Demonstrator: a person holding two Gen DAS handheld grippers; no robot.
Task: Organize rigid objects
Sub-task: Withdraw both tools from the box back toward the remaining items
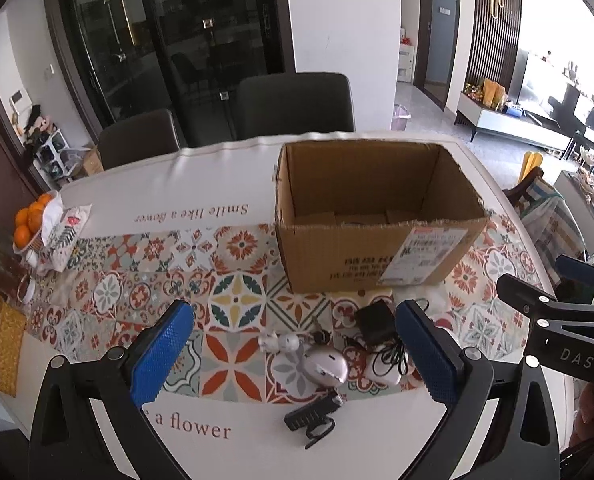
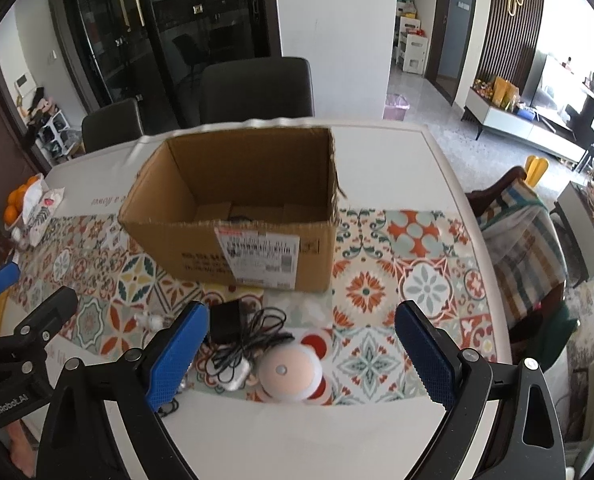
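Note:
An open cardboard box (image 1: 369,248) (image 2: 233,248) stands on the patterned tablecloth. In front of it lie a black power adapter (image 1: 373,322) (image 2: 225,320) with tangled cable (image 2: 253,336), a pinkish computer mouse (image 1: 327,366), small white figurines (image 1: 279,342), a black clip-like device (image 1: 313,414) and a round peach-coloured puck (image 2: 291,372). My left gripper (image 1: 297,356) hovers open above the mouse and figurines. Over the puck and cable, my right gripper (image 2: 301,356) is open too. Neither holds anything.
A bowl of oranges (image 1: 29,220) and a printed bag (image 1: 63,236) sit at the table's left edge. Two dark chairs (image 1: 293,104) stand behind the table. A draped chair (image 2: 525,232) is at the right side. The right gripper's body (image 1: 557,320) shows at right.

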